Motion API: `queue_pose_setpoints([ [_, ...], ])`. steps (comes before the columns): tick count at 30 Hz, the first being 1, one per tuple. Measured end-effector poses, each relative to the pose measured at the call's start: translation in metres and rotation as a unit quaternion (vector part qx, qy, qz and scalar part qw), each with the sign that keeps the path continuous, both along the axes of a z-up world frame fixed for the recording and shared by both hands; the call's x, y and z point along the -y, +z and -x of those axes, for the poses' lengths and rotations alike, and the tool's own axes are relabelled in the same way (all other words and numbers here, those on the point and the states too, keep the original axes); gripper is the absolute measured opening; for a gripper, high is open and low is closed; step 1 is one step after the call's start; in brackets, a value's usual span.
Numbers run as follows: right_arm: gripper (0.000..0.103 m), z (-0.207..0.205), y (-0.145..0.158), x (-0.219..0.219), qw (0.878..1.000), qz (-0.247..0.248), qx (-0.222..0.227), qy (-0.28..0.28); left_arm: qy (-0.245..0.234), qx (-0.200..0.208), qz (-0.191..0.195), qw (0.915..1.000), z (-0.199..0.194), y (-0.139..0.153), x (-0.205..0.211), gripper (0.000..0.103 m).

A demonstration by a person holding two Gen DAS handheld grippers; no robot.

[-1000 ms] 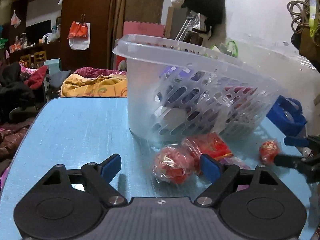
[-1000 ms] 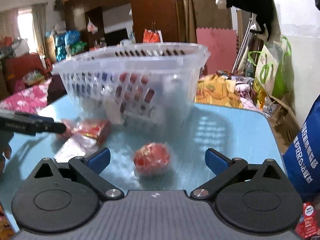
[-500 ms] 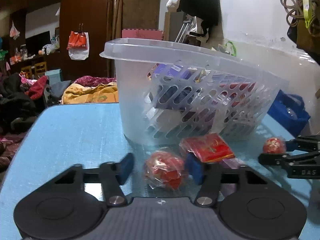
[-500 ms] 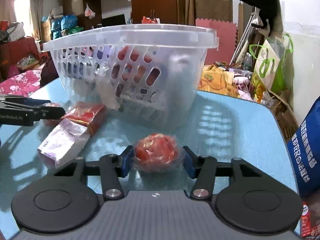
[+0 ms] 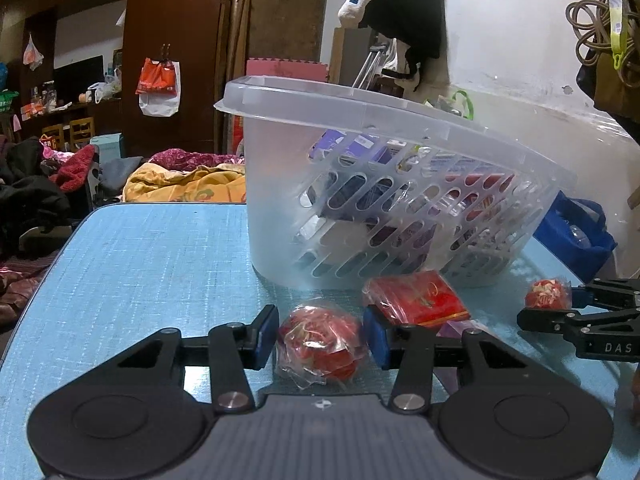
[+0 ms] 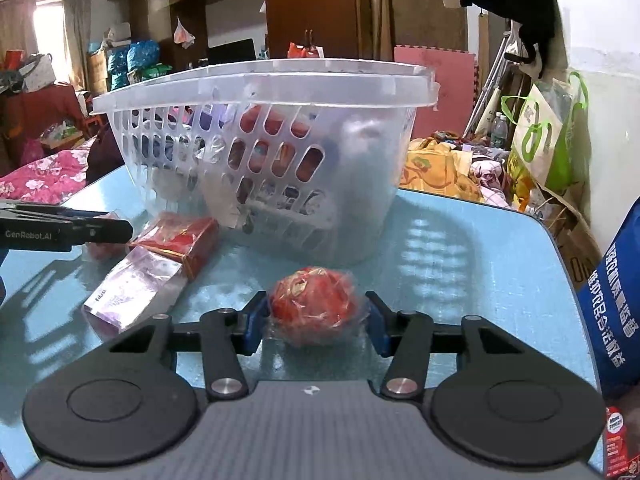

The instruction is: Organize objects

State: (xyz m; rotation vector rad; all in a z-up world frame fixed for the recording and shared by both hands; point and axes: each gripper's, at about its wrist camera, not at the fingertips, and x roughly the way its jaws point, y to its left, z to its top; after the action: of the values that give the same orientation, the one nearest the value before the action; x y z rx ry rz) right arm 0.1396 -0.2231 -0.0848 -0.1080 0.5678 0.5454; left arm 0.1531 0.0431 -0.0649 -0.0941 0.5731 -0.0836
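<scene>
In the left wrist view my left gripper [image 5: 322,332] is closing its jaws on a red ball in clear wrap [image 5: 320,344] that rests on the blue table [image 5: 160,260], with both blue pads against the wrap. In the right wrist view my right gripper [image 6: 314,320] is shut on a second red wrapped ball [image 6: 312,304], which also rests on the table. A clear plastic basket [image 5: 360,112] holding several packets stands just behind both balls. Between the grippers lie a red packet [image 5: 416,300] and a purple-silver packet [image 6: 132,296].
A blue bag [image 6: 616,300] stands at the table's right edge, close to my right gripper. The table's left half in front of the basket [image 6: 260,80] holds nothing. Piles of cloth and furniture lie beyond the far edge.
Both grippers went from wide open to closed around their red balls. Each also came slightly lower and closer to the basket.
</scene>
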Motion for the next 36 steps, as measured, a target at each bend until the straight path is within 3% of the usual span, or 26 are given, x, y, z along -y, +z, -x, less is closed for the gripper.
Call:
queue_pose_setpoints([
  [6,0.054,0.006,0.003,0.005,1.0,-0.021,0.021,-0.001,0.005,0.03,-0.003,0.9995,0.008,0.004,0.0,0.051],
  [21,0.055,0.013,0.006,0.008,0.998,-0.038,0.038,0.013,-0.006,0.033,0.024,0.9991,0.005,0.003,-0.007,0.051],
  [27,0.054,0.02,0.009,0.018,0.996,-0.071,0.059,0.01,-0.024,0.075,0.07,0.9945,0.021,0.012,-0.022,0.05],
  [32,0.054,0.043,0.054,0.029,0.986,-0.139,0.092,0.027,-0.069,0.132,0.11,0.9827,0.042,0.051,-0.025,0.05],
  [36,0.054,0.024,0.112,0.004,0.985,-0.11,0.125,0.033,-0.094,0.164,0.107,0.9762,0.026,0.104,-0.015,0.051],
])
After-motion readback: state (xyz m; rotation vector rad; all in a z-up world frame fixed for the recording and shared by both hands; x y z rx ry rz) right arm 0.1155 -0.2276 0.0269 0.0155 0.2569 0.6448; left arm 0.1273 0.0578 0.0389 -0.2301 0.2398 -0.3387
